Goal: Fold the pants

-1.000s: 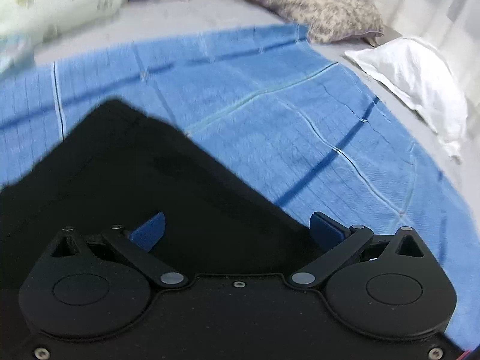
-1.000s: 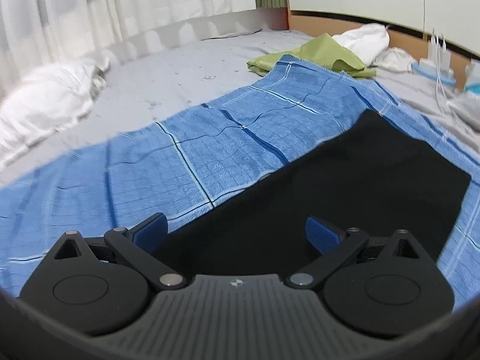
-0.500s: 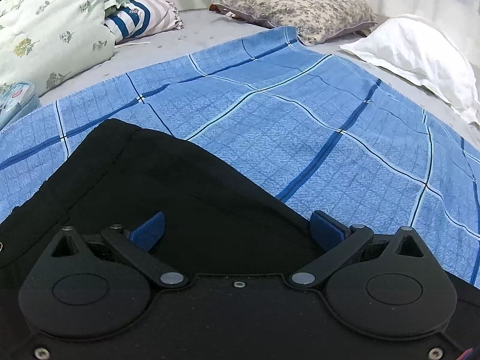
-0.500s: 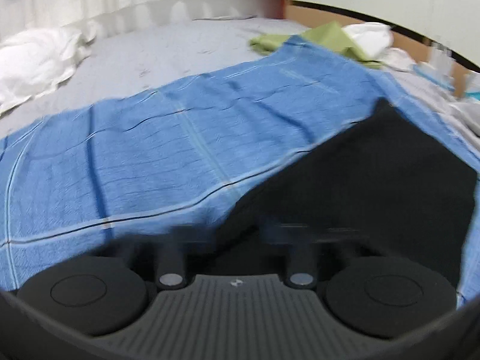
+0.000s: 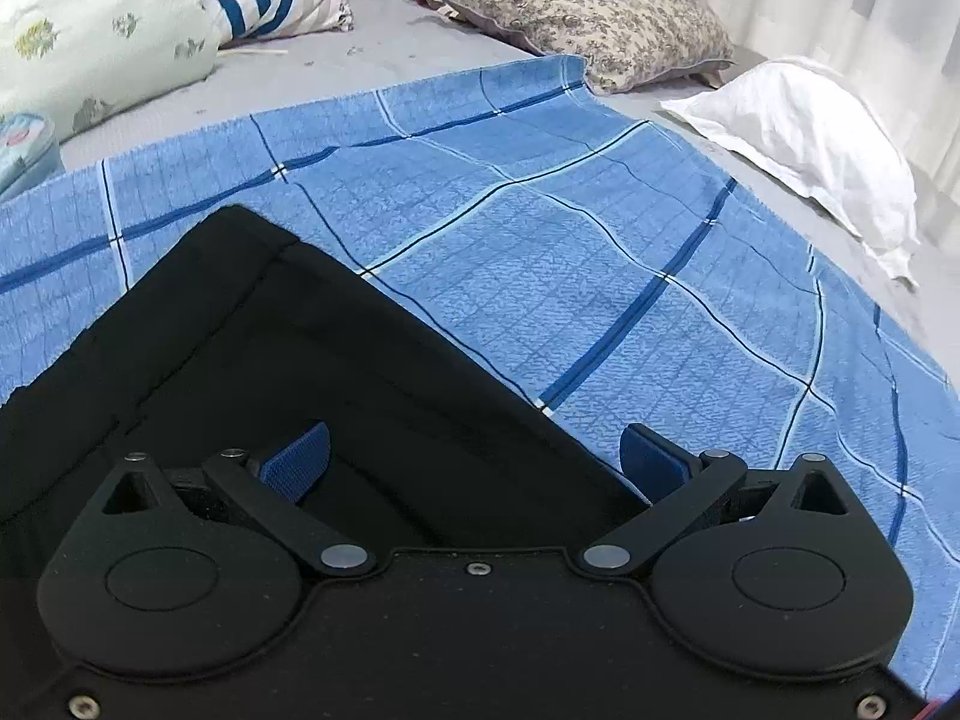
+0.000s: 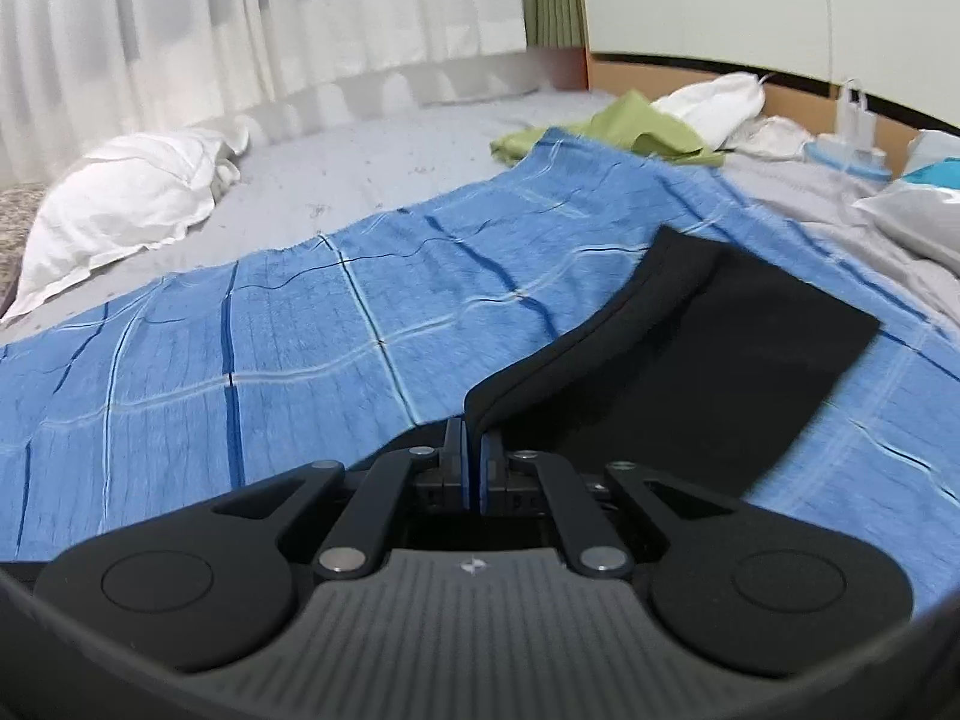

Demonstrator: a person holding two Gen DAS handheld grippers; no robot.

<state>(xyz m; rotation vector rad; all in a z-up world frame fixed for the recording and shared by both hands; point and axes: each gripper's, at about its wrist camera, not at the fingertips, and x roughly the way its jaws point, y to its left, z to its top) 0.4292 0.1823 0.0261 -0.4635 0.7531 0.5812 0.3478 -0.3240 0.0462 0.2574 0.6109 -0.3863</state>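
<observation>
Pants (image 6: pixel 708 360), black, soft and likely light, are lying on the blue checked blanket (image 6: pixel 270 348), the right gripper (image 6: pixel 472 468) pinching their lifted edge while the left gripper (image 5: pixel 474 456) is hovering spread over them, gripping nothing.

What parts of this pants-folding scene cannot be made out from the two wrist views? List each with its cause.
- Left wrist view: the near part of the black fabric pants is covered by the open left tool's body.
- Right wrist view: how much cloth the shut right tool pinches is hidden between its pads.
- Right wrist view: small items by the wooden headboard are too small.
</observation>
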